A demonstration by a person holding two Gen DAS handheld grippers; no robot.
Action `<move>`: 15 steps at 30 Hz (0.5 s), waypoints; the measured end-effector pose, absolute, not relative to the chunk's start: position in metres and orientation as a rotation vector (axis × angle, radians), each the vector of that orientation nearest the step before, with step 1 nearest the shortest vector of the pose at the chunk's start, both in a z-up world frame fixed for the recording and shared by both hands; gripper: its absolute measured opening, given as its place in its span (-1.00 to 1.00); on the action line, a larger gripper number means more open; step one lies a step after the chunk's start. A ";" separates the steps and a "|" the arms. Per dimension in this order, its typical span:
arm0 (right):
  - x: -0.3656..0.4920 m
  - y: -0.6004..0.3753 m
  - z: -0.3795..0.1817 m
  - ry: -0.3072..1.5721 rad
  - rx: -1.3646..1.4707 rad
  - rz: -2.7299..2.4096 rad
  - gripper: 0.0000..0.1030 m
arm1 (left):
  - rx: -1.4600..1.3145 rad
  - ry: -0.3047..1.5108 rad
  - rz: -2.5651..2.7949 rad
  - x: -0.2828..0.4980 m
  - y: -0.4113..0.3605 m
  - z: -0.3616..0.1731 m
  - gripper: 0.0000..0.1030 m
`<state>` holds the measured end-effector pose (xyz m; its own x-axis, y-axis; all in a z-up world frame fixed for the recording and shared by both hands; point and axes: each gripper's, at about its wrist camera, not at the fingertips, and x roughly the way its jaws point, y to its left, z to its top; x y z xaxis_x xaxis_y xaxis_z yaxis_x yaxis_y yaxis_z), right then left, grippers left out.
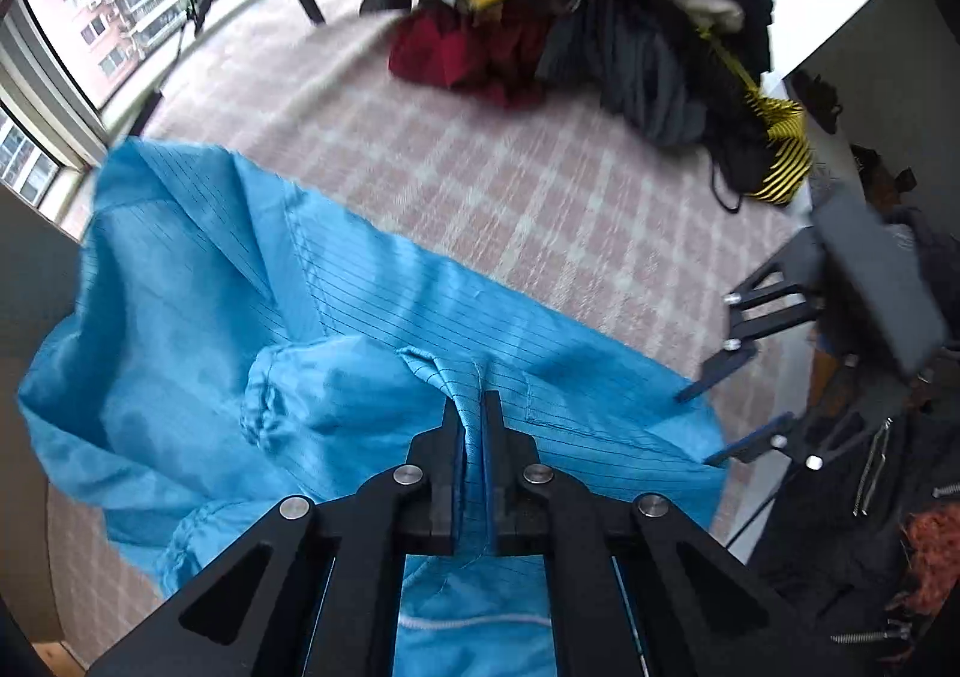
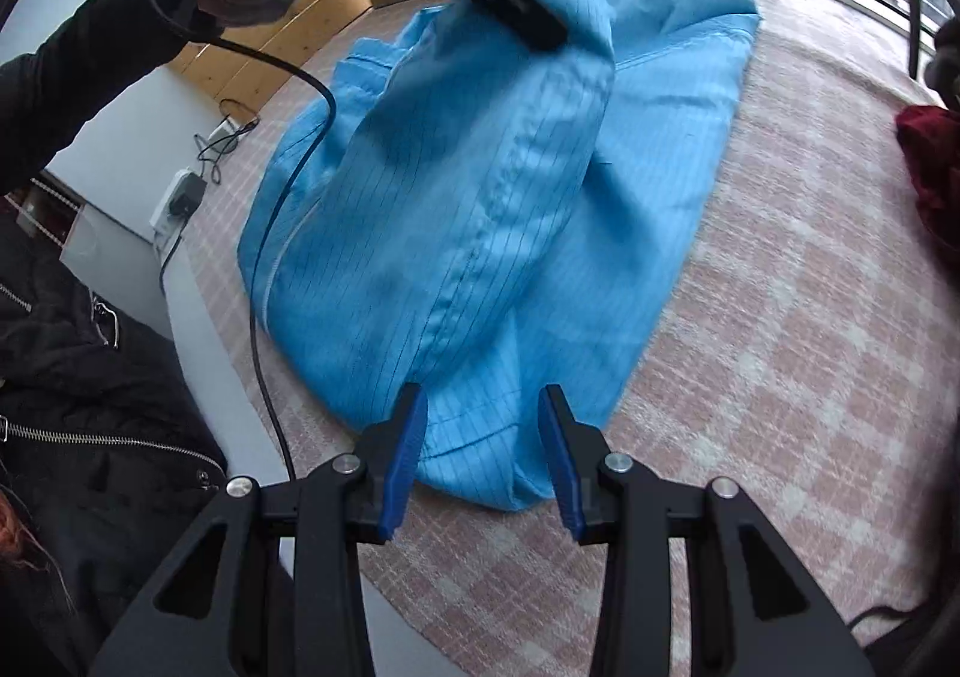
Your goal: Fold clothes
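Pinching blue garment [image 1: 372, 317], left gripper [image 1: 474, 407]; right gripper [image 2: 483, 407] gaping; no writing legible.

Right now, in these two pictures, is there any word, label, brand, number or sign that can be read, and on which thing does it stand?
None: no text can be read in either view.
The blue garment shows only thin stripes and seams.
The pile of clothes is blurred; no print can be made out on it.

Home bedroom, checked bedspread [image 1: 540, 185], clothes pile [image 1: 600, 17]
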<state>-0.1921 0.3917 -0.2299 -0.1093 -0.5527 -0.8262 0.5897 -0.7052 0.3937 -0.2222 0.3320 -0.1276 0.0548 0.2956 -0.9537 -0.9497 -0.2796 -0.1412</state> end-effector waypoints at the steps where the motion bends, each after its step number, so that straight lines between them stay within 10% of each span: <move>1: -0.196 0.390 -0.233 0.036 1.395 -1.885 -0.26 | -1.219 0.759 1.475 -0.219 0.331 -0.121 -0.93; 8: -0.206 0.395 -0.253 -0.089 1.422 -1.765 -0.26 | -1.192 0.740 1.497 -0.213 0.332 -0.108 -0.93; 11: -0.201 0.405 -0.254 -0.170 1.415 -1.707 -0.69 | -1.185 0.740 1.508 -0.213 0.333 -0.108 -0.93; 15: -0.190 0.416 -0.247 -0.224 1.399 -1.715 -0.79 | -1.164 0.721 1.515 -0.214 0.335 -0.102 -0.93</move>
<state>-0.1904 0.4161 -0.2465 0.0279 -0.7139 -0.6997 0.5102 -0.5918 0.6241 -0.2142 0.3348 -0.1017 0.0185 0.3687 -0.9294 -0.9536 -0.2730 -0.1272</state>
